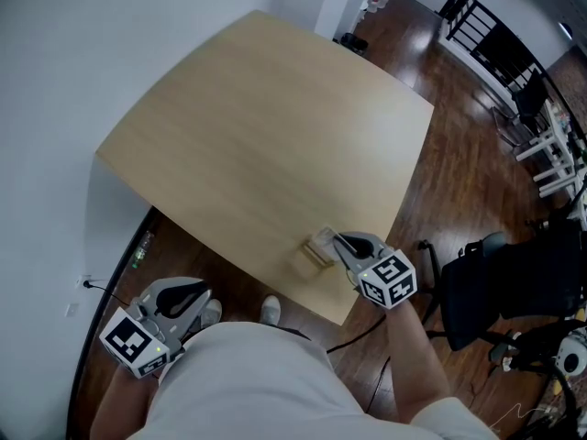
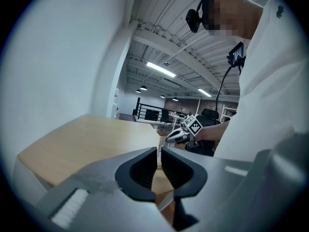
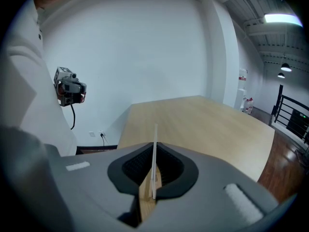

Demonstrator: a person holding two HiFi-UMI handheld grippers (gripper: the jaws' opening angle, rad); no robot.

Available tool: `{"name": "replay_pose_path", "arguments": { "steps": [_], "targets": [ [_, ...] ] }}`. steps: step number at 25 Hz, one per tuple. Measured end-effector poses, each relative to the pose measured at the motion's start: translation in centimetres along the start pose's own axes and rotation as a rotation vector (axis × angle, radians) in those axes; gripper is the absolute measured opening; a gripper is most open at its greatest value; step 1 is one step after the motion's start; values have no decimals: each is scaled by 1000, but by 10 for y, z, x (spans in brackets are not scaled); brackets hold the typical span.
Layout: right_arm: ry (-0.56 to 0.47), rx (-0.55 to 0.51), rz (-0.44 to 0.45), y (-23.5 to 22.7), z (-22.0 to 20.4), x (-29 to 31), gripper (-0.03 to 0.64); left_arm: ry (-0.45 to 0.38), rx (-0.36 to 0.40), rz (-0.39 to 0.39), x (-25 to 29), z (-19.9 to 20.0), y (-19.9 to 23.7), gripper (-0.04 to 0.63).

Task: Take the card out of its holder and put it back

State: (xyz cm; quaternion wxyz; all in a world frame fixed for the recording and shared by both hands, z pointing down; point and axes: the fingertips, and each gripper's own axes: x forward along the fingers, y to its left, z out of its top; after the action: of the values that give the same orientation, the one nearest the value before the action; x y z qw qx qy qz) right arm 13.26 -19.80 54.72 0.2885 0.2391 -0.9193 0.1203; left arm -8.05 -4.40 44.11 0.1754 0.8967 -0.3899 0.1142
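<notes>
You'll find nothing readable here: the right cube and left cube carry only black-and-white square patterns, no letters.

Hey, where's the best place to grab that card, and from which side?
Its free upper part, coming from the near edge of the table, pads on both flat faces: the card stands thin and upright at its holder. The right tool grips it so.
</notes>
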Motion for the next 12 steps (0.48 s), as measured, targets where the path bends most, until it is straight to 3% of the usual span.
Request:
{"name": "replay_pose_path", "arguments": {
  "steps": [12],
  "targets": [
    [-10, 41, 15, -6, -24, 13, 20, 11, 0, 2, 0, 6, 7, 32]
  ]
}}
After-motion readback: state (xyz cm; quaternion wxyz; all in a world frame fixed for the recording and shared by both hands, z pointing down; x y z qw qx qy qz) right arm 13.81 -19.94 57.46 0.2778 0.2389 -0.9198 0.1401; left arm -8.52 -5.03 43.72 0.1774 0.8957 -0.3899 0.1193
